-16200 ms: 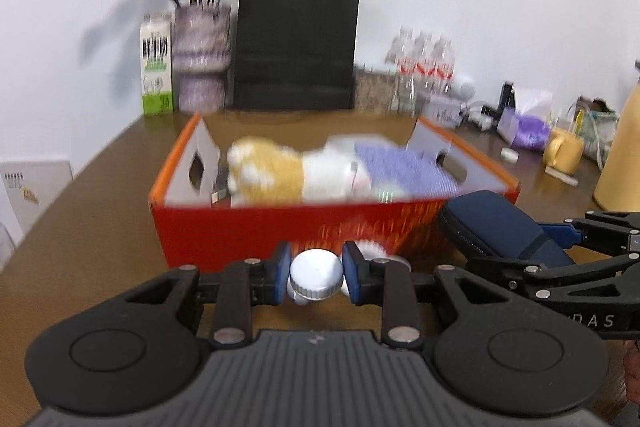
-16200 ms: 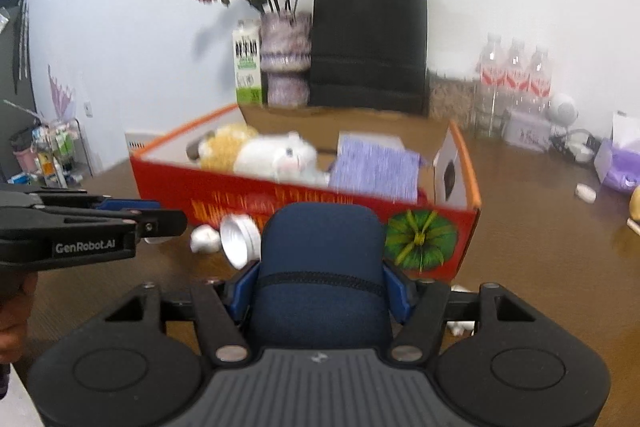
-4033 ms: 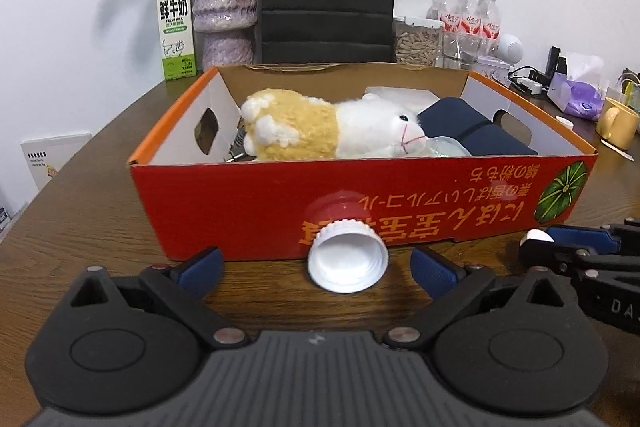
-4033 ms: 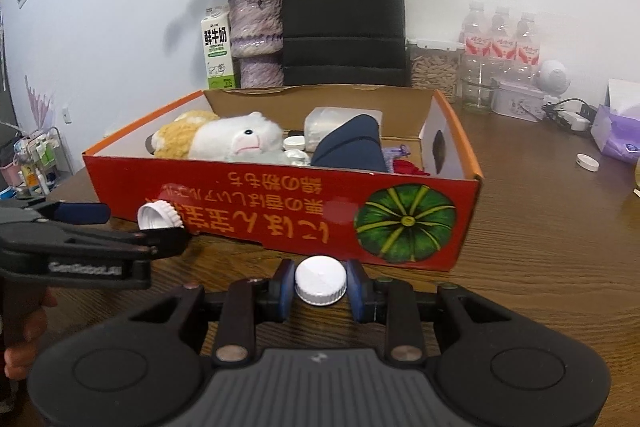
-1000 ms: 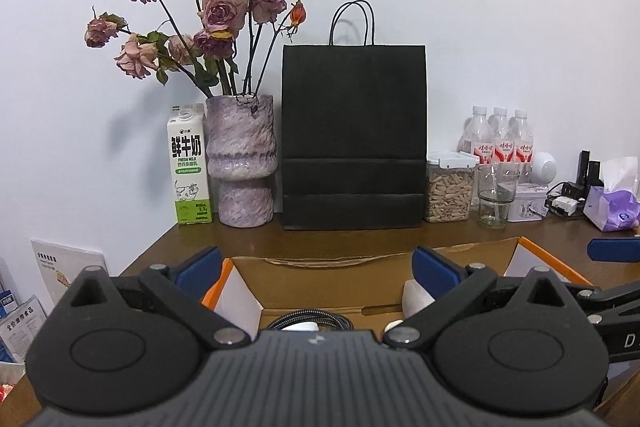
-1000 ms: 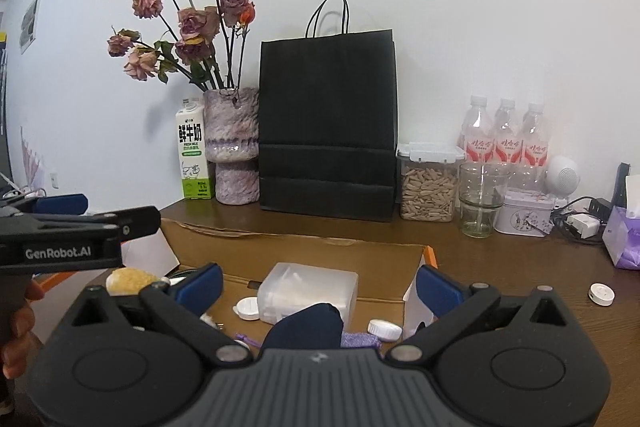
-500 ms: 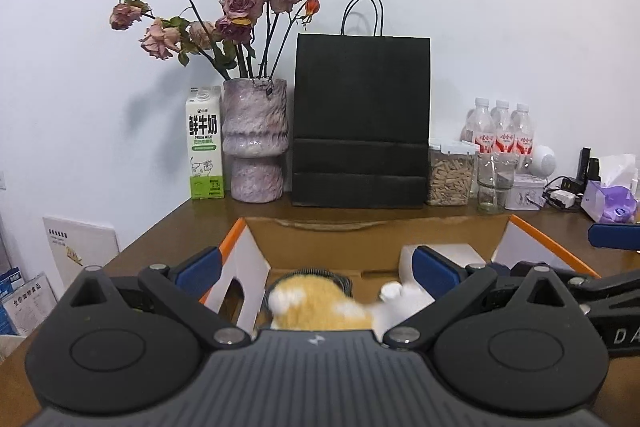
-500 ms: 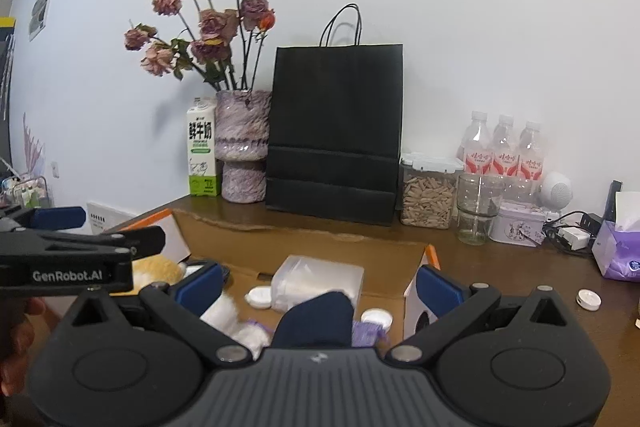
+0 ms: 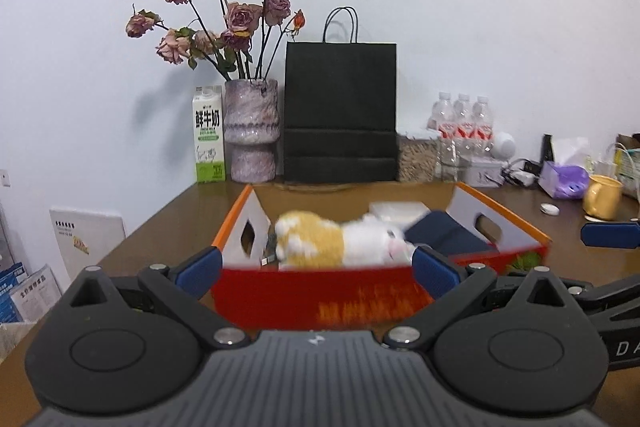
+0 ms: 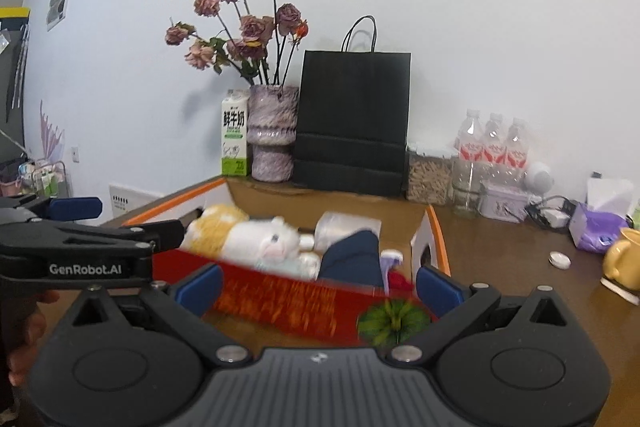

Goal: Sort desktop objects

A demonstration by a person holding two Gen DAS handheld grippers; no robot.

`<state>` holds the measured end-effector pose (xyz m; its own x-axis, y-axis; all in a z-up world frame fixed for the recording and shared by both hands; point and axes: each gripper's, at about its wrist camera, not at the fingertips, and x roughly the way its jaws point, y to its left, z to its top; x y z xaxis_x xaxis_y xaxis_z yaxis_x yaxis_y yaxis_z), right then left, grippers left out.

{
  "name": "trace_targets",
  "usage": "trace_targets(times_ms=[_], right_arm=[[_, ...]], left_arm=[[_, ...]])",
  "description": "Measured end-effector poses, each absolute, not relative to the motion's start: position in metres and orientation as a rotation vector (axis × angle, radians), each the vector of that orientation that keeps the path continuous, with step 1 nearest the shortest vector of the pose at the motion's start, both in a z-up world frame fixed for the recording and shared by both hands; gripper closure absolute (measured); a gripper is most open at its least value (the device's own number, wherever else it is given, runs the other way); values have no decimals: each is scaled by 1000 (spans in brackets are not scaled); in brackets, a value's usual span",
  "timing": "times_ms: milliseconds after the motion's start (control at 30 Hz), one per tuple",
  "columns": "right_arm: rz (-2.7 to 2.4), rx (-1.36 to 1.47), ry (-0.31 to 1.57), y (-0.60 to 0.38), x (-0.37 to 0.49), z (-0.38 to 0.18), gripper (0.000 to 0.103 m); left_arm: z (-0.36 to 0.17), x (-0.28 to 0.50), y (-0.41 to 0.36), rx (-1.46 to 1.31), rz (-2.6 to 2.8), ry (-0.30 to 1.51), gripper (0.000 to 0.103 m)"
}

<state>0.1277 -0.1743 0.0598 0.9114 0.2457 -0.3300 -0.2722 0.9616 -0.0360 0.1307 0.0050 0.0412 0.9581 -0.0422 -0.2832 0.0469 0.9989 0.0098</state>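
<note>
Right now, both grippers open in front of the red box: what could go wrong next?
1. The left gripper and right gripper sit close side by side; reaching together could make them collide.
2. The red box is already crowded: plush toy, navy pouch, clear container. Further drops may land on the rim or bounce out.
3. A white cap lies near the yellow mug; grabbing it could knock the mug.
</note>
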Motion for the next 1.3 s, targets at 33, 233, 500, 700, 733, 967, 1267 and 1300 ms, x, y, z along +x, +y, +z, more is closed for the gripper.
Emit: trace_targets(times_ms=[33, 233, 500, 700, 733, 967, 1267, 1300], right_arm=[[268, -82, 335, -175, 118, 58, 0], [270, -60, 359, -178, 62, 52, 0], [259, -7, 409, -179, 11, 38, 0], [256, 20, 469, -176, 1, 28, 0], [255, 19, 473, -176, 0, 27, 0], [249, 12, 473, -176, -2, 27, 0], [246, 11, 478, -178, 0, 27, 0], [246, 11, 478, -178, 0, 27, 0]], left_arm=[[40, 121, 5, 17, -50, 293, 0], [33, 68, 7, 10, -69, 336, 0], [19, 26, 10, 18, -29, 402, 0], [12, 14, 10, 19, 6, 440, 0], [12, 13, 10, 22, 10, 441, 0], [12, 11, 7, 35, 21, 435, 0], [13, 11, 6, 43, 22, 434, 0], [13, 11, 6, 42, 21, 435, 0]])
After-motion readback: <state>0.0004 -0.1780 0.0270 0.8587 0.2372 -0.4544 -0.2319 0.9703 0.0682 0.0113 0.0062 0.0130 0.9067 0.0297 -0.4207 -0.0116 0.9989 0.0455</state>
